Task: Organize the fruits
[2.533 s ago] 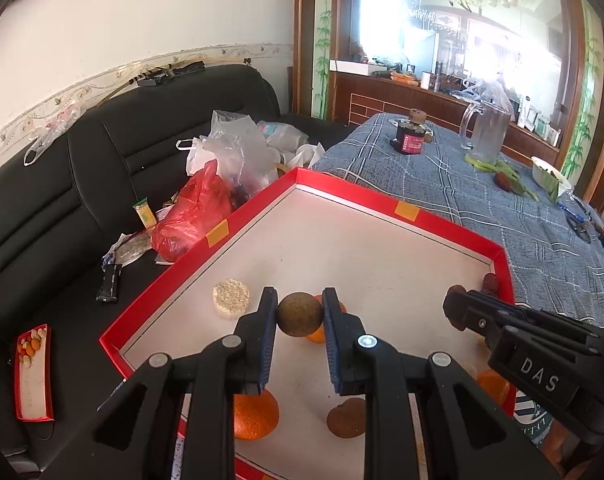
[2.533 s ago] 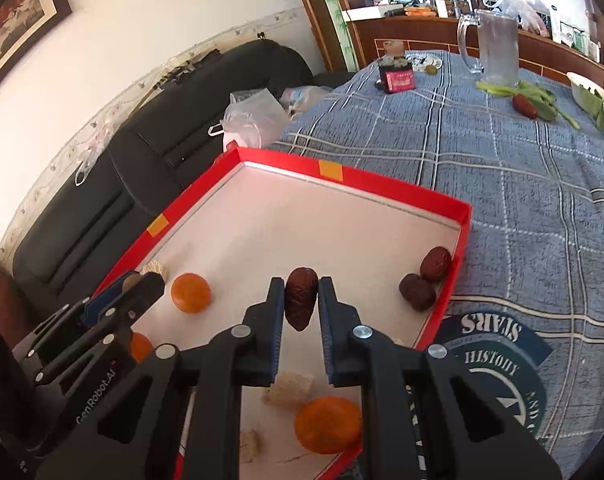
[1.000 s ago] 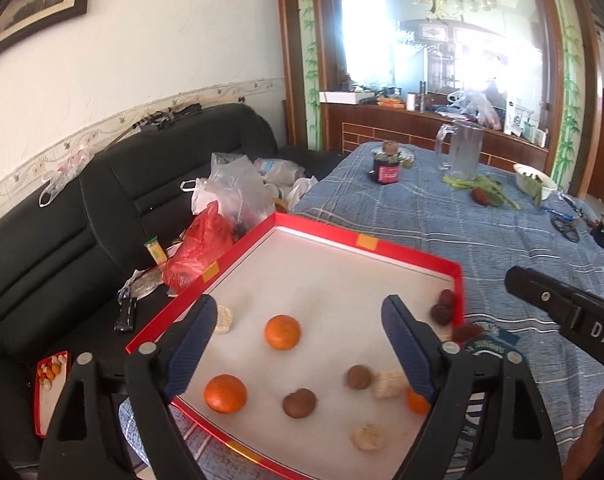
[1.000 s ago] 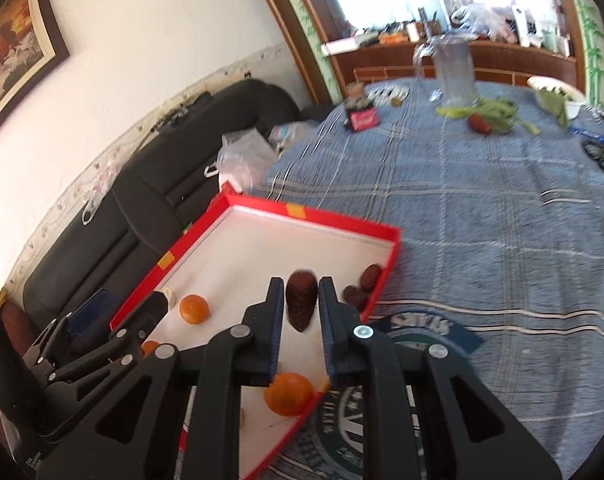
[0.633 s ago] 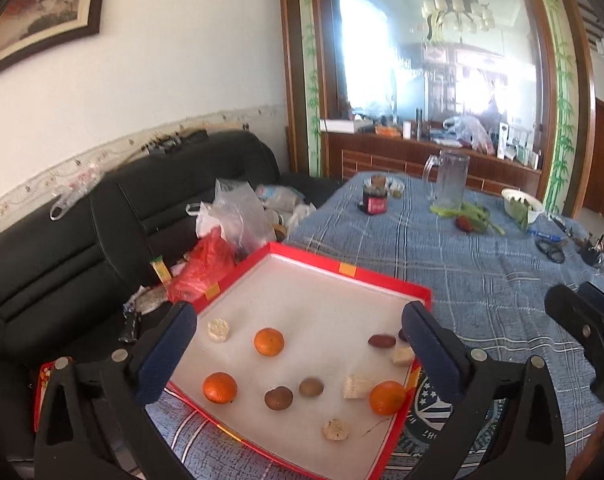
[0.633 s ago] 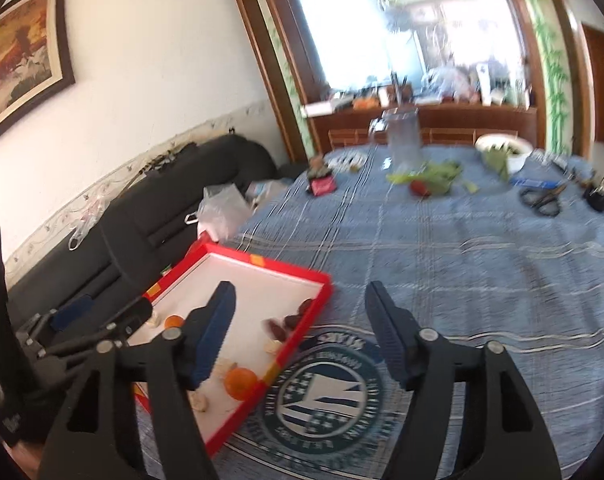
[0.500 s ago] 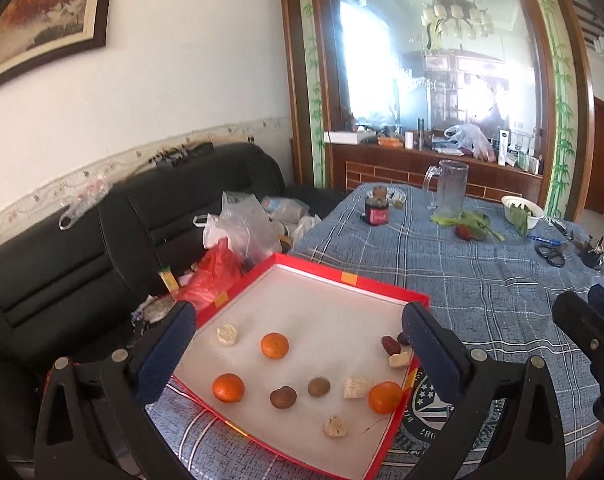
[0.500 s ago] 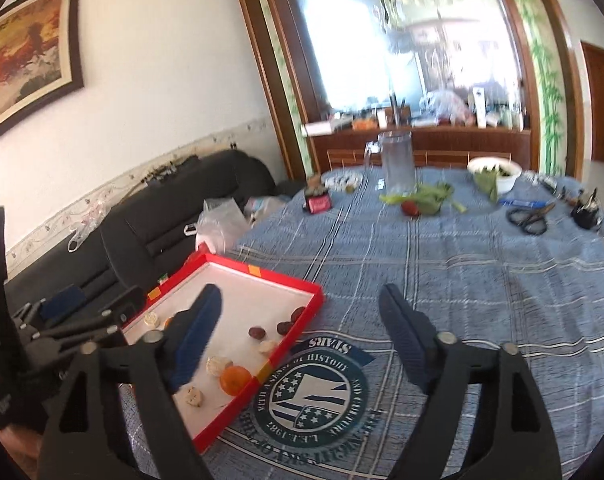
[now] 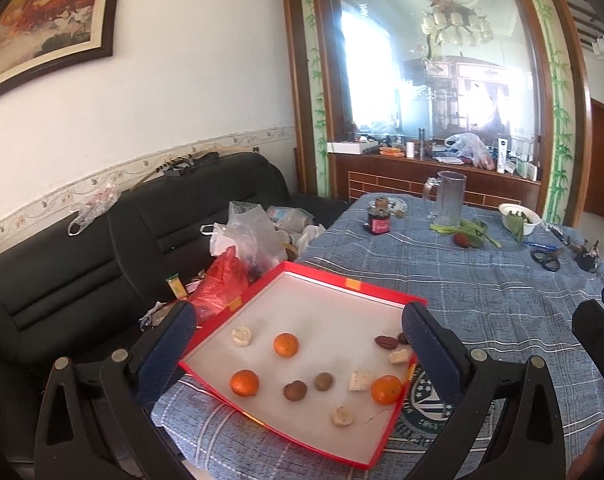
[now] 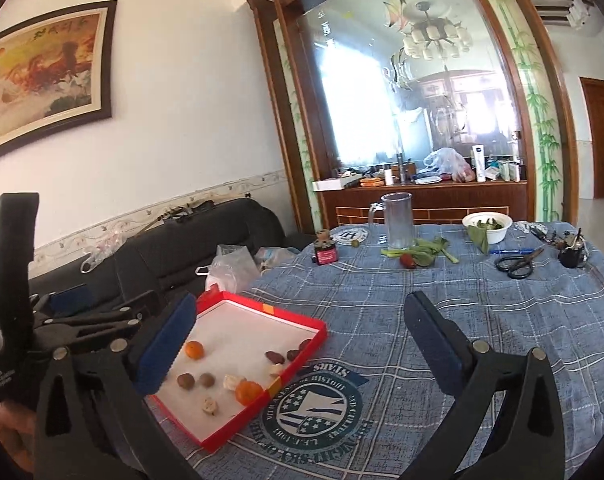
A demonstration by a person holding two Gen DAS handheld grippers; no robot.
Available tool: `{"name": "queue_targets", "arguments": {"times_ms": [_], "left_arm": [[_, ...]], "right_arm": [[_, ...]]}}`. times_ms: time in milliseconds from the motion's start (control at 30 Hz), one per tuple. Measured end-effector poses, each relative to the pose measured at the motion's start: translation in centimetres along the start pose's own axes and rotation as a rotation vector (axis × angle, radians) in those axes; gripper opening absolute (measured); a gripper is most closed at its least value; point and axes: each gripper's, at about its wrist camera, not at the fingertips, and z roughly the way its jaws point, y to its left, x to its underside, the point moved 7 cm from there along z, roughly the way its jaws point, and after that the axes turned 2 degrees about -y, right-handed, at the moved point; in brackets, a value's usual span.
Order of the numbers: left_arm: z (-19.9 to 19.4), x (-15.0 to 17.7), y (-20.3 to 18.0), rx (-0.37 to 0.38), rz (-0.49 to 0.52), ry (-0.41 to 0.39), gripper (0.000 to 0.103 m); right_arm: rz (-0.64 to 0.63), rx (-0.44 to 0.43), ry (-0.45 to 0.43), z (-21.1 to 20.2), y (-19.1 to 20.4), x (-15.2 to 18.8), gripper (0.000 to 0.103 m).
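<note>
Well back, both claws gape, w/ nothing held: left gripper [image 9: 298, 350], right gripper [image 10: 298, 344]. Fruits lie loose in red tray [image 9: 375, 297] on blue cloth table [image 10: 481, 300]; oranges [image 9: 286, 345] apart, dates [image 9: 385, 342] by right rim. Left finger [image 10: 164, 344] hides tray corner. Glass jug [image 10: 397, 220] far off.

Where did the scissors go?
In the right wrist view, the scissors lie far right on the blue tablecloth, beside a blue pen, below the white bowl.

Glossy red cardboard tray [image 9: 381, 442], woven blue plaid tablecloth [image 9: 481, 280], smooth black leather sofa [image 9: 62, 280], clear glass jug [image 9: 449, 198]
</note>
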Motion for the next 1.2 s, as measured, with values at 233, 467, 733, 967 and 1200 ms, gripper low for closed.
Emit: {"name": "queue_targets", "arguments": {"times_ms": [233, 467, 733, 967, 1200], "left_arm": [[0.2, 0.1, 2.7, -0.062, -0.021, -0.013, 0.103], [0.2, 0.4, 4.9, -0.082, -0.065, -0.018, 0.103], [0.6, 0.6, 6.9, -0.114, -0.078, -0.020, 0.103], [1.0, 1.1, 7.8, -0.115, -0.072, -0.004, 0.103], [1.2, 1.5, 8.6, -0.112, -0.084, 0.004, 0.103]], "right_arm": [[-0.002, -0.022, 0.035, 0.9, 1.2, 0.8, 0.103], [-0.050, 0.019, 0.113, 2.9, 3.2, 2.1, 0.103], [-0.058, 0.020, 0.149, 4.3, 5.2, 2.6, 0.103], [-0.093, 0.014, 0.165, 5.0, 7.3, 2.9, 0.103], [-0.124, 0.018, 0.176, 5.7, 8.6, 3.5, 0.103]]}}
